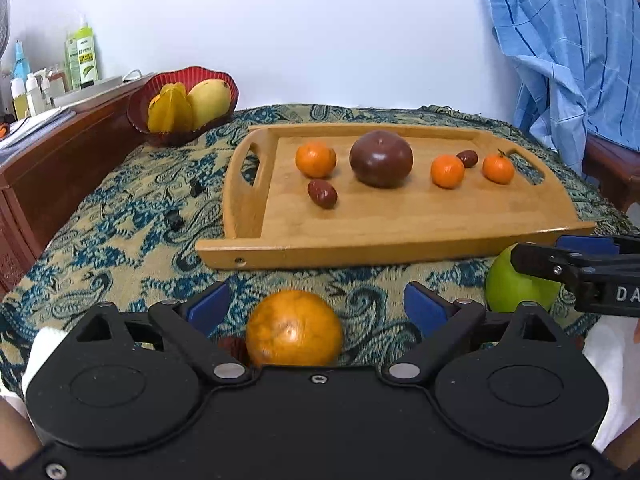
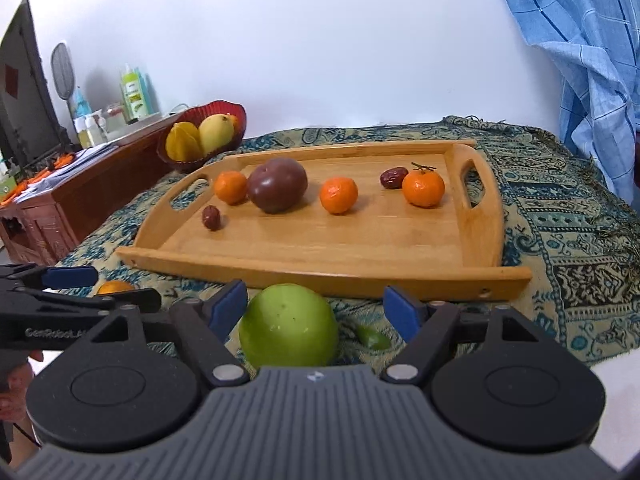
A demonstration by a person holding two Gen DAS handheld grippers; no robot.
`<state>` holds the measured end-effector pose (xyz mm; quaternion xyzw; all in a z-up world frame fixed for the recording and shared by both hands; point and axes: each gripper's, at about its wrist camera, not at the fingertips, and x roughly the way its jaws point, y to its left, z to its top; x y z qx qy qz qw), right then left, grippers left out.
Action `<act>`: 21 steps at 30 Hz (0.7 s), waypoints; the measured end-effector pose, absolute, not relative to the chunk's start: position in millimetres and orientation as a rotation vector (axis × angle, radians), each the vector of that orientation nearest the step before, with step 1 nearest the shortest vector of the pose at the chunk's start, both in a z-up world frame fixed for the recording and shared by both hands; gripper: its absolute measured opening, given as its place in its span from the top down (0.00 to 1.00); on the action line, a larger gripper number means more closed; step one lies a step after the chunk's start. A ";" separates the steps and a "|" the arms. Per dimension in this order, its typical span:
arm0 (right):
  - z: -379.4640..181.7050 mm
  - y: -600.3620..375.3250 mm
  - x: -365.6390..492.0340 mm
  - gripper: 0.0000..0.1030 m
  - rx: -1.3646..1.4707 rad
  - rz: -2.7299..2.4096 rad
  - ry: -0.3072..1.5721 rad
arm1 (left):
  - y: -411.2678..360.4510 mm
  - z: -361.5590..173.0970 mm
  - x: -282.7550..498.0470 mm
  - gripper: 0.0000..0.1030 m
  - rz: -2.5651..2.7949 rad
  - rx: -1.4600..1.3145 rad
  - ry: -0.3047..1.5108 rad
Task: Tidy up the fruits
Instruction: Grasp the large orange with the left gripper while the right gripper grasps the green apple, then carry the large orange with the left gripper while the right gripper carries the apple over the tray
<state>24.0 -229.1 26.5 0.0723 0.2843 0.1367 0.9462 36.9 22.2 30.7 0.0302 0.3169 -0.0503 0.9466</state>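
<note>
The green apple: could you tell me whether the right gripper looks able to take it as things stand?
Probably yes. The green apple sits on the cloth between the open pads of the right gripper, with nothing else between them.

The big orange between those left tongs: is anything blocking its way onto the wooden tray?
Only the tray's low front rim lies between the large orange and the wooden tray's floor. The near part of that floor is bare; the fruits sit further back.

Your left gripper's [image 1: 316,306] body is hiding the orange's [image 1: 294,334] underside and most of a dark red fruit [image 1: 232,347]; the blue cloth [image 1: 572,52] is running off-frame.
</note>
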 end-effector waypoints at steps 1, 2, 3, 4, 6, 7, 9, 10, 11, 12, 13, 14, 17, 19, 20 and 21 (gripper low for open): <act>26.7 -228.1 21.4 0.17 0.137 0.281 0.571 | 23.2 29.4 36.6 0.12 -0.103 0.057 0.651; 26.7 -227.3 19.3 0.17 0.129 0.287 0.566 | 24.2 28.1 36.5 0.13 -0.103 0.052 0.659; 26.4 -226.8 17.1 0.17 0.123 0.295 0.562 | 25.1 26.6 36.6 0.14 -0.104 0.050 0.667; 26.1 -226.4 15.6 0.17 0.122 0.302 0.562 | 25.5 25.1 36.5 0.16 -0.104 0.049 0.673; 25.4 -225.7 14.6 0.17 0.120 0.317 0.563 | 26.0 22.3 36.8 0.21 -0.102 0.047 0.682; 24.8 -225.5 13.8 0.17 0.118 0.324 0.563 | 26.2 21.1 37.0 0.22 -0.103 0.045 0.687; 24.1 -223.5 12.3 0.18 0.109 0.338 0.567 | 26.4 18.8 37.6 0.26 -0.105 0.041 0.699; 23.7 -222.1 11.8 0.19 0.104 0.349 0.569 | 26.5 17.9 37.7 0.27 -0.102 0.041 0.700; 23.5 -220.8 11.6 0.20 0.098 0.357 0.571 | 26.5 17.1 38.2 0.28 -0.101 0.042 0.702; 23.2 -219.4 11.0 0.20 0.092 0.366 0.574 | 26.6 16.4 38.8 0.30 -0.099 0.042 0.705; 22.6 -217.7 10.6 0.21 0.086 0.374 0.576 | 26.9 15.8 39.6 0.30 -0.095 0.041 0.709; 22.1 -216.3 10.1 0.22 0.081 0.379 0.578 | 27.0 15.1 40.1 0.32 -0.092 0.037 0.715; 20.4 -212.3 8.2 0.25 0.069 0.399 0.588 | 29.6 12.6 42.1 0.35 -0.086 0.020 0.732; 19.2 -210.3 7.0 0.26 0.059 0.411 0.594 | 30.6 11.7 42.7 0.36 -0.084 0.017 0.735; 18.7 -209.2 6.0 0.26 0.053 0.418 0.597 | 30.8 11.4 42.4 0.37 -0.083 0.019 0.737; 17.7 -208.1 5.3 0.27 0.046 0.424 0.600 | 30.8 11.0 42.7 0.38 -0.081 0.019 0.738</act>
